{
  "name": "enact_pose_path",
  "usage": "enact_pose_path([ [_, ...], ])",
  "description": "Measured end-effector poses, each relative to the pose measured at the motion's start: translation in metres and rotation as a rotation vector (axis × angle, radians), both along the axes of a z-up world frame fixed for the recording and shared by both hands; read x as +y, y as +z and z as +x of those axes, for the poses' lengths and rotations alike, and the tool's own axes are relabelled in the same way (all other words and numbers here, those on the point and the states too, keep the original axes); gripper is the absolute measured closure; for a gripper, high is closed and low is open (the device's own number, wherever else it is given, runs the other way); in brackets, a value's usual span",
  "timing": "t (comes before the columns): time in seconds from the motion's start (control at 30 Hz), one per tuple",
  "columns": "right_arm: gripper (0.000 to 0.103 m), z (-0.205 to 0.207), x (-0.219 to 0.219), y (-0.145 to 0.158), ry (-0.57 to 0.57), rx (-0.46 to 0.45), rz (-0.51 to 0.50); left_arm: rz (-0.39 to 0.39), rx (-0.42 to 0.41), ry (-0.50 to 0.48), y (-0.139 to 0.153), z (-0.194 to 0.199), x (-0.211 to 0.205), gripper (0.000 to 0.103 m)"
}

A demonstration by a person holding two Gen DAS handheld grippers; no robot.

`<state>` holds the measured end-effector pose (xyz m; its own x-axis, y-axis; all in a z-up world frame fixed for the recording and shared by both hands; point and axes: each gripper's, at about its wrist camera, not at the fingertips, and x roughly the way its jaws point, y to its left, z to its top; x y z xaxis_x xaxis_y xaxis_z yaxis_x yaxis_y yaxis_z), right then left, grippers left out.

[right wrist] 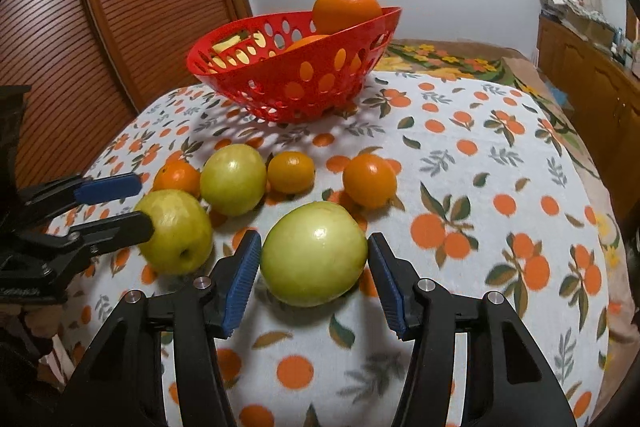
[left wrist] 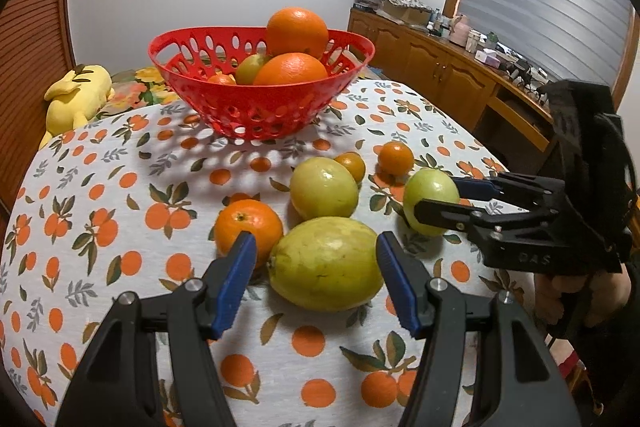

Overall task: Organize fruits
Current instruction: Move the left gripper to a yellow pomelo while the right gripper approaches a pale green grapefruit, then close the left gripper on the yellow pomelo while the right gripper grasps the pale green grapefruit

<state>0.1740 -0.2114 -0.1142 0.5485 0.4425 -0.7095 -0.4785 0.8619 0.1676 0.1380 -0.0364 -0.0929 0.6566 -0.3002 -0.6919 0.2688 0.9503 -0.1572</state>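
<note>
A red basket (left wrist: pixel 208 47) (right wrist: pixel 240 67) at the table's far side holds two big oranges (left wrist: pixel 297 31) and smaller fruit. On the cloth lie three yellow-green fruits and three small oranges. My left gripper (left wrist: pixel 316 259) is open around the nearest yellow-green fruit (left wrist: pixel 326 263) (right wrist: pixel 176 231), apart from it. My right gripper (right wrist: pixel 314 263) is open around another green fruit (right wrist: pixel 314 253) (left wrist: pixel 430 199). The third green fruit (left wrist: pixel 323 187) (right wrist: pixel 233 179) lies between them. Small oranges (left wrist: pixel 248 227) (left wrist: pixel 395 158) (left wrist: pixel 351 165) lie around.
The table carries an orange-print cloth (left wrist: pixel 120 211). A yellow plush toy (left wrist: pixel 76 95) lies beyond the table's left edge. A wooden cabinet (left wrist: pixel 440 67) with clutter stands at the right. A slatted wooden door (right wrist: pixel 120 27) is behind the table.
</note>
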Motion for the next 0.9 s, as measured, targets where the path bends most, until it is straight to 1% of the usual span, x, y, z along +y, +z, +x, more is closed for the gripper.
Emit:
enact_pose_path([
  [0.3, 0.047, -0.02, -0.011, -0.002, -0.01, -0.013, 0.003, 0.015, 0.02, -0.011, -0.007, 0.002, -0.01, 0.035],
  [0.4, 0.047, -0.026, -0.013, -0.003, -0.016, -0.027, 0.005, 0.048, 0.021, 0.002, -0.011, 0.004, -0.014, 0.034],
  [0.57, 0.047, -0.027, -0.016, -0.005, -0.022, -0.043, 0.019, 0.047, 0.021, 0.004, -0.013, 0.005, -0.013, 0.033],
  [0.73, 0.046, -0.029, -0.014, -0.005, -0.02, -0.058, 0.009, 0.062, 0.027, 0.009, -0.015, 0.007, -0.015, 0.033],
  [0.9, 0.047, -0.03, -0.014, -0.005, -0.022, -0.056, 0.015, 0.079, 0.013, 0.004, -0.018, 0.008, -0.017, 0.032],
])
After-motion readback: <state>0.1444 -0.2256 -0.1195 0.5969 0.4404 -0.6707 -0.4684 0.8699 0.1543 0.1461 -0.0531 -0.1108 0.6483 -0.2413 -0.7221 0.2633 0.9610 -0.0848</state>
